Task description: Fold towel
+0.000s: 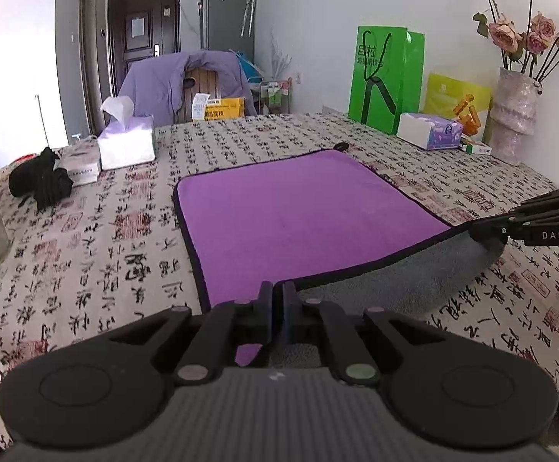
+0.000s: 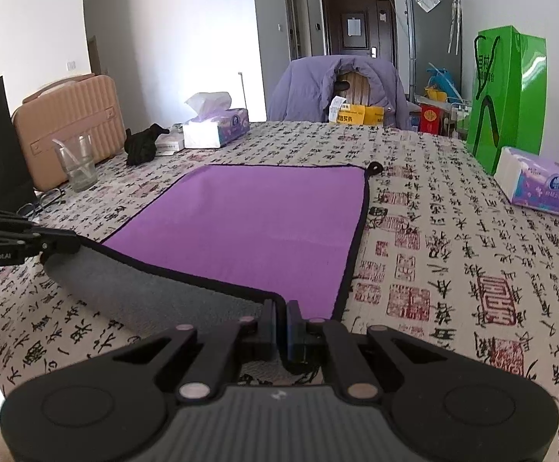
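Calligraphy-printed cloth covers the counter [image 1: 87, 254], which stretches ahead of both tongs toward a chair draped with a purple jacket [image 2: 317, 84]. Spread flat on it lies the purple towel [image 1: 298, 215], black-edged, its near edge lifted so the grey underside shows, sagging between the two grips. The left tongs [image 1: 277, 300] reach forward low and level, pinched tight on the towel's near left corner. The right tongs [image 2: 281, 315] sit likewise, clamped on the near right corner; in the left view they come in from the right side, held slightly above the cloth. Beyond the left tongs stand a tissue box [image 1: 125, 138] and a black glove [image 1: 42, 181].
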The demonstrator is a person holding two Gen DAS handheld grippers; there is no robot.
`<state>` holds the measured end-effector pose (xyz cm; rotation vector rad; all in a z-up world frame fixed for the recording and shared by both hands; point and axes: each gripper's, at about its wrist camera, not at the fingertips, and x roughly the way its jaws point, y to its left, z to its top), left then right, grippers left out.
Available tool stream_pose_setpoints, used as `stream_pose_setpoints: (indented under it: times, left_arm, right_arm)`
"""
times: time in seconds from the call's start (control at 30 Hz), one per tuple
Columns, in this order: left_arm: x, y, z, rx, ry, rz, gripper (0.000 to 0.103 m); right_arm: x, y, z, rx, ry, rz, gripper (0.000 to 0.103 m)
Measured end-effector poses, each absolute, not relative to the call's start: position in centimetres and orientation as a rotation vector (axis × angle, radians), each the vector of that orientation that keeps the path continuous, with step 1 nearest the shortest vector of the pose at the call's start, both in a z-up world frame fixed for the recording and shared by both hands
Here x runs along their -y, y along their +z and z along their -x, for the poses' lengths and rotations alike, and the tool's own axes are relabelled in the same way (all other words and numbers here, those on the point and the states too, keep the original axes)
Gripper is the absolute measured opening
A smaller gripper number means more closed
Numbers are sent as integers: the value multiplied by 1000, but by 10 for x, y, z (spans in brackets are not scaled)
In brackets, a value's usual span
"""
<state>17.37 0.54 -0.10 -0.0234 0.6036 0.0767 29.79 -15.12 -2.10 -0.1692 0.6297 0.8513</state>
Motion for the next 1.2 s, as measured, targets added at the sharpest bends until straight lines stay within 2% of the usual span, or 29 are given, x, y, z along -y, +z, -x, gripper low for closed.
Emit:
stream_pose_setpoints:
  times: [1.2]
  left_arm:
    - [-21,30,-216,-501,139,11,6]
  right_arm:
    - [122,8,-345,-545,841,200,5]
